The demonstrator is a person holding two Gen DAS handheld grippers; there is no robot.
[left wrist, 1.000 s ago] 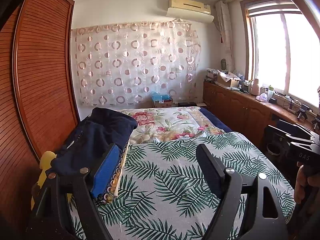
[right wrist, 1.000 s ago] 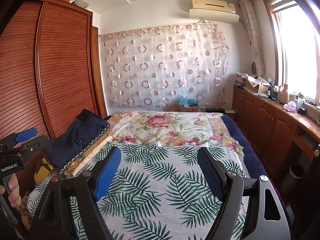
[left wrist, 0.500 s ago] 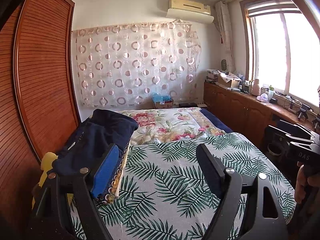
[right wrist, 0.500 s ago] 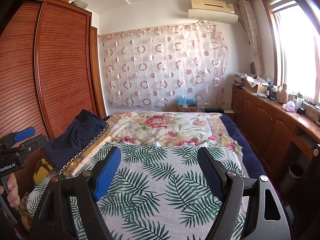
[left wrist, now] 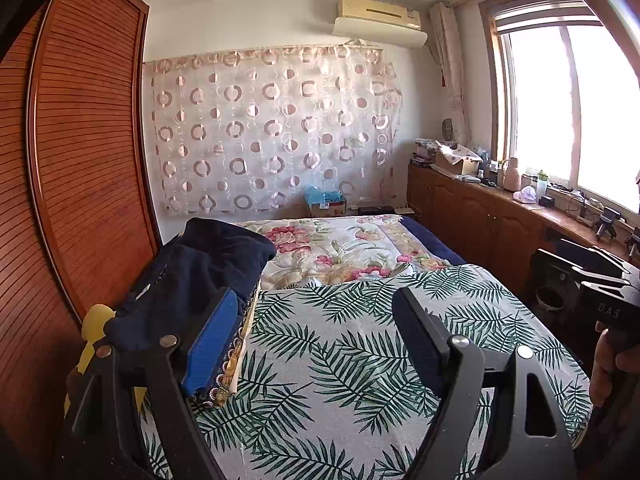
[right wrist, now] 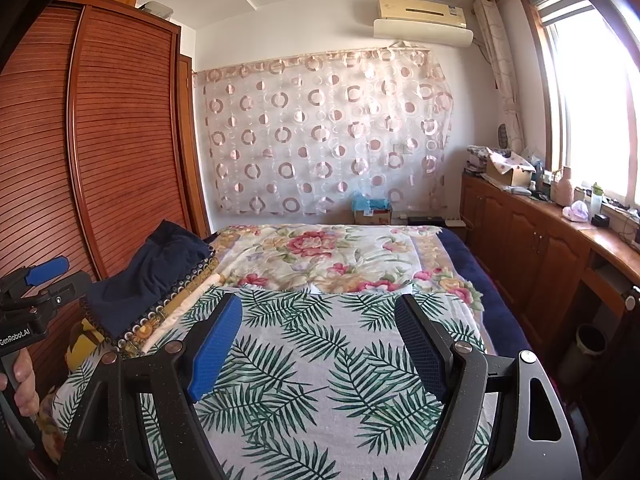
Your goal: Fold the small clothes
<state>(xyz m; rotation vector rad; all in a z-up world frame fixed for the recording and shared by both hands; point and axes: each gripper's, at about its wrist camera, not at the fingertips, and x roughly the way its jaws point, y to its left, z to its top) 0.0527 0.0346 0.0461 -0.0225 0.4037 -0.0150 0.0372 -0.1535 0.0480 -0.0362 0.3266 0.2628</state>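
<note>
Both the left gripper point(left wrist: 316, 340) and right gripper point(right wrist: 320, 344) hover wide and empty over the leaf-print bed point(right wrist: 320, 392), apparently keeping it free for folding, while the dark navy clothes point(left wrist: 200, 276) sit heaped at middle left.

Right gripper point(right wrist: 318, 344) fingers spread wide above leaf-print sheet point(right wrist: 320, 372); dark navy garment point(right wrist: 152, 276) far left; left gripper point(right wrist: 34, 300) hand-held at left edge
</note>
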